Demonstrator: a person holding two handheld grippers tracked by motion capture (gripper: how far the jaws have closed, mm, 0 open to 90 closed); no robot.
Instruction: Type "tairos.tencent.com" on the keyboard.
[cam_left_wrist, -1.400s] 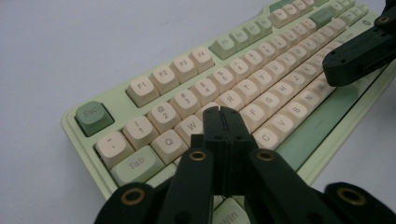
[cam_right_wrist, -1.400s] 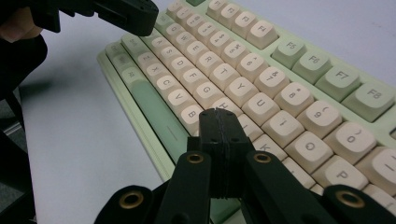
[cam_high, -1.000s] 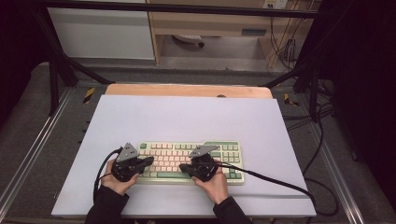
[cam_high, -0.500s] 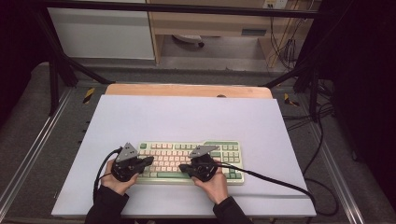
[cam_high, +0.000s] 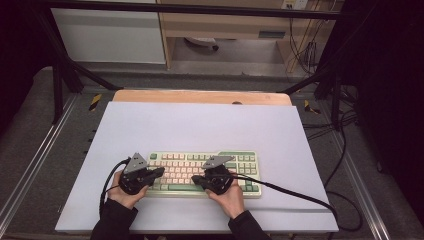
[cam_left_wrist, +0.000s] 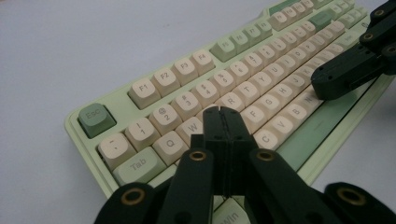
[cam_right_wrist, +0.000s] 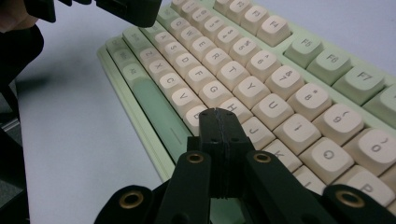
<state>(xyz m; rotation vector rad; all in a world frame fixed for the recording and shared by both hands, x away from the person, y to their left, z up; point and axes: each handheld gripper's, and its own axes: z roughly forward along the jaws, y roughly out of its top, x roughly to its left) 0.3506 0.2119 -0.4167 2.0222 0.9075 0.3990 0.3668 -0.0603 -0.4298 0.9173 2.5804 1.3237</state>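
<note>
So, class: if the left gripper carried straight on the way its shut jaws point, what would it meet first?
Probably the keyboard: the left gripper aims its closed tips down at the cream letter keys near W and E. Exact key unclear.

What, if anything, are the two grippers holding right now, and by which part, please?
Nothing is held. The left gripper and the right gripper both have their jaws shut together with nothing between them, poised over the keyboard.
</note>
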